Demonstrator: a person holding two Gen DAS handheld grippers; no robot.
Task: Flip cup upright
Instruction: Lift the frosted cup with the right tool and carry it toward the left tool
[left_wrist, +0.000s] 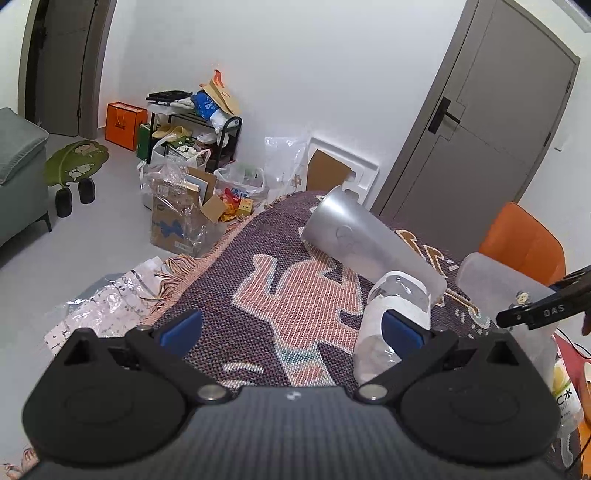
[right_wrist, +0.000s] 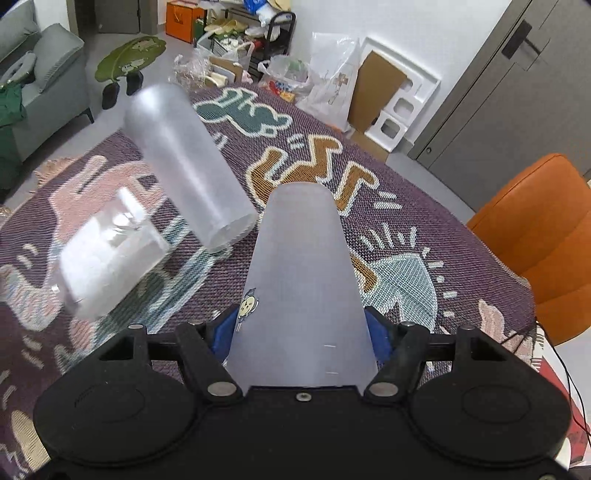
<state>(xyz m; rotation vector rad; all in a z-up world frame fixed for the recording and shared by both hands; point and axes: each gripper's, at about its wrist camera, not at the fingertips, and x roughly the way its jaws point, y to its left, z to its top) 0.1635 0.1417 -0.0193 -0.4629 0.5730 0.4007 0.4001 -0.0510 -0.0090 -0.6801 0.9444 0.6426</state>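
Note:
My right gripper (right_wrist: 301, 332) is shut on a frosted cup with a small cartoon sticker (right_wrist: 299, 280); the cup points away from me, above the patterned cloth. That cup (left_wrist: 506, 295) and the right gripper (left_wrist: 543, 310) show at the right of the left wrist view. A second frosted cup (right_wrist: 188, 162) lies on its side on the cloth; it also shows in the left wrist view (left_wrist: 365, 240). A clear short cup (right_wrist: 107, 254) lies on its side to the left, and in the left wrist view (left_wrist: 391, 317) it lies by my right finger. My left gripper (left_wrist: 291, 328) is open and empty.
The table is covered by a purple woven cloth (right_wrist: 406, 236) with a fringed edge (left_wrist: 184, 273). An orange chair (right_wrist: 535, 236) stands at the right. A drink bottle (left_wrist: 565, 398) stands at the right edge. Boxes and bags (left_wrist: 184, 199) clutter the floor beyond.

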